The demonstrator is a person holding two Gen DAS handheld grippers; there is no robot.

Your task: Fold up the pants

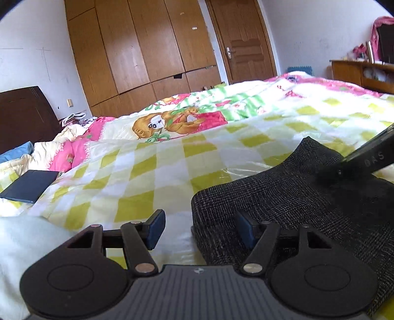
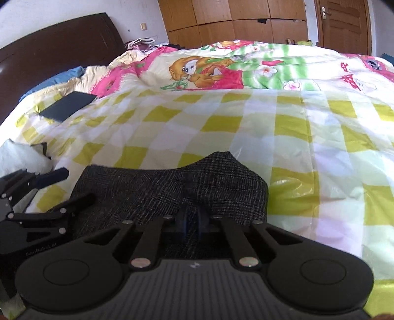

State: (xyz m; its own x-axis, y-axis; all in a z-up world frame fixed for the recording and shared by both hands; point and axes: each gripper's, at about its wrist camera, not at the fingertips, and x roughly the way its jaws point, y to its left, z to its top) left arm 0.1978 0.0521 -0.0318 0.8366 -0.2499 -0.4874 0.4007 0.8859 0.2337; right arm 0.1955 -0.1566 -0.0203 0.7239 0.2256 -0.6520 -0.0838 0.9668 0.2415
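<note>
My left claw (image 1: pixel 199 229) is spread wide, blue pads apart. Its right pad rests over the left edge of the pants (image 1: pixel 295 194); its left pad hangs above the checked bedcover (image 1: pixel 138 172), so nothing is pinched. In the right wrist view, my right claw (image 2: pixel 190 222) is pressed together, its blue pads meeting on a raised ridge of the dark grey woven pants (image 2: pixel 172 182), pinching the cloth. The pants lie bunched on the near part of the bed, from the centre toward 6 o'clock in that view, with my left claw at 9 o'clock. Beyond them spreads the yellow-and-white checked bedcover. At 10 o'clock lies a flat dark notebook (image 2: pixel 67 104). Farther off, at 12 o'clock, lies a cartoon quilt (image 2: pixel 221 71) with bears. Behind it stand a dark headboard (image 2: pixel 49 46) at 10 o'clock and a wooden wardrobe (image 2: pixel 234 19) at 12.
</note>
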